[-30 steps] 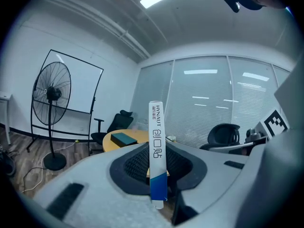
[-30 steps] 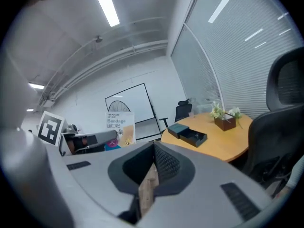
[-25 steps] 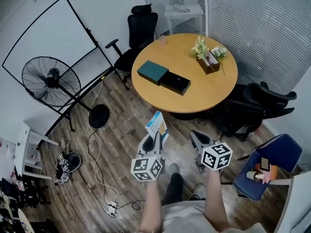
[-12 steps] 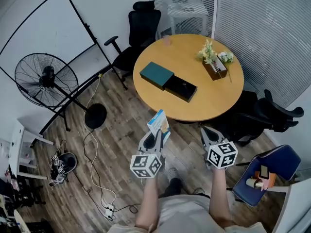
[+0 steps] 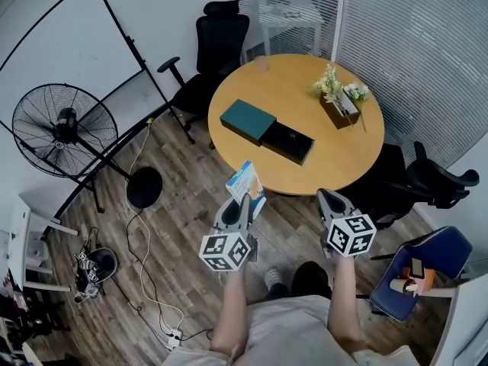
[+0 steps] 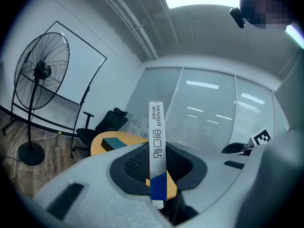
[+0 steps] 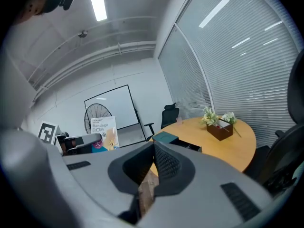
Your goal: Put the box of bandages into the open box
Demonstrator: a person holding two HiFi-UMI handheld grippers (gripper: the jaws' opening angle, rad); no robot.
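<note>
The left gripper [image 5: 242, 206] is clamped on the box of bandages [image 5: 245, 184]. The box stands upright and edge-on between its jaws, over the wood floor [image 5: 183, 204] near the edge of the round table [image 5: 347, 149]. Beside it, the right gripper [image 5: 332, 201] has its jaws closed together on nothing. On the table lies the open box [image 5: 288, 142], its black tray slid out of a teal sleeve [image 5: 248, 120], well apart from a flower planter [image 5: 341, 104].

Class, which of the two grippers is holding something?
The left gripper: its jaws clamp the box of bandages, while the right gripper is shut with nothing between its jaws.
</note>
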